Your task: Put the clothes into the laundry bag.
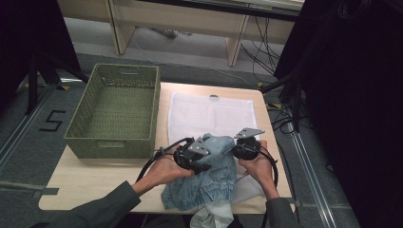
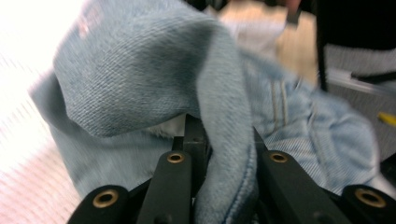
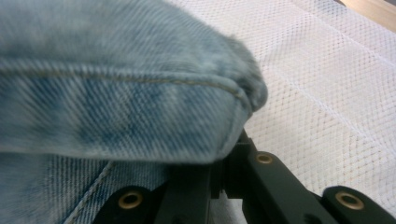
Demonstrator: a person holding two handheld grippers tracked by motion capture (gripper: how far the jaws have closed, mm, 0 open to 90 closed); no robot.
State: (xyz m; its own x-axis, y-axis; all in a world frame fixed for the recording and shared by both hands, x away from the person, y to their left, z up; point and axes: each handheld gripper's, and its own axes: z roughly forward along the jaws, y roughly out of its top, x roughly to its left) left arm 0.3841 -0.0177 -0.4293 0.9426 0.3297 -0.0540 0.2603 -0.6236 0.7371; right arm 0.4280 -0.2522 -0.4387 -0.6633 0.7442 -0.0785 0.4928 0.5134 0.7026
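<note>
A light blue denim garment [image 1: 209,178] lies bunched at the table's front edge, part of it hanging over. My left gripper [image 1: 202,148] is shut on a fold of the denim garment [image 2: 219,140], which passes between its jaws. My right gripper [image 1: 237,145] is shut on a hemmed edge of the denim garment [image 3: 116,102], lifted just above a white mesh cloth [image 3: 327,102]. Both grippers hold the garment close together, a hand's width apart, over the near end of the white mesh cloth [image 1: 209,114].
A green woven basket [image 1: 116,111] stands at the table's left, overhanging its edge. The white mesh cloth is spread across the table's middle to the back. Bare wooden table [image 1: 90,183] lies at the front left. Cables and dark curtains stand off to the right.
</note>
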